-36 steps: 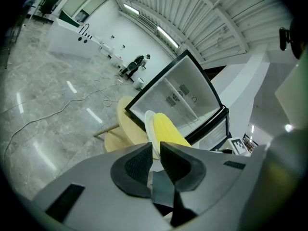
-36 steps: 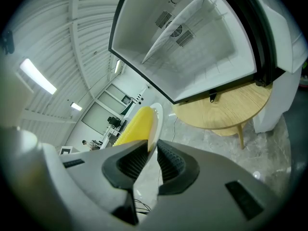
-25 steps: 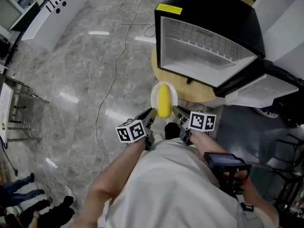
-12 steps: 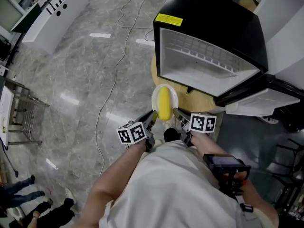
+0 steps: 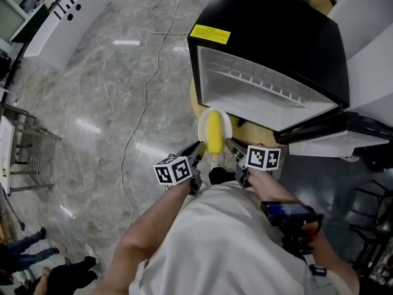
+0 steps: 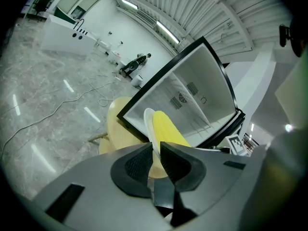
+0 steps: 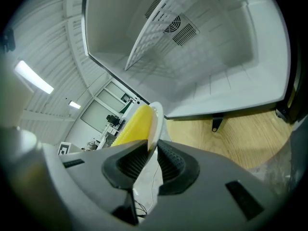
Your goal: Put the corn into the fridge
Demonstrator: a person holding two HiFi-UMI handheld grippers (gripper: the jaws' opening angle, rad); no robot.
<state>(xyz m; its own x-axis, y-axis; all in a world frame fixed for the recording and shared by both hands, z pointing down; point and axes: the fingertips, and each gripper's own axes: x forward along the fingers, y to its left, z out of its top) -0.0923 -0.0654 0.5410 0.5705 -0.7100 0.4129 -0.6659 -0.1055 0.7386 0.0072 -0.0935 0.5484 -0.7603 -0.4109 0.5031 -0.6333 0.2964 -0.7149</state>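
On a round white plate (image 5: pixel 201 121) a yellow corn cob (image 5: pixel 214 133), left claw (image 5: pixel 198 151) and right claw (image 5: pixel 229 145) clamped on its opposite rims, black open fridge (image 5: pixel 276 29) just beyond, far side.

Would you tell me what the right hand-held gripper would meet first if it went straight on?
Probably the open fridge: the right hand-held gripper, shut on the plate, points into its interior, near the lower lip; depth is unclear.
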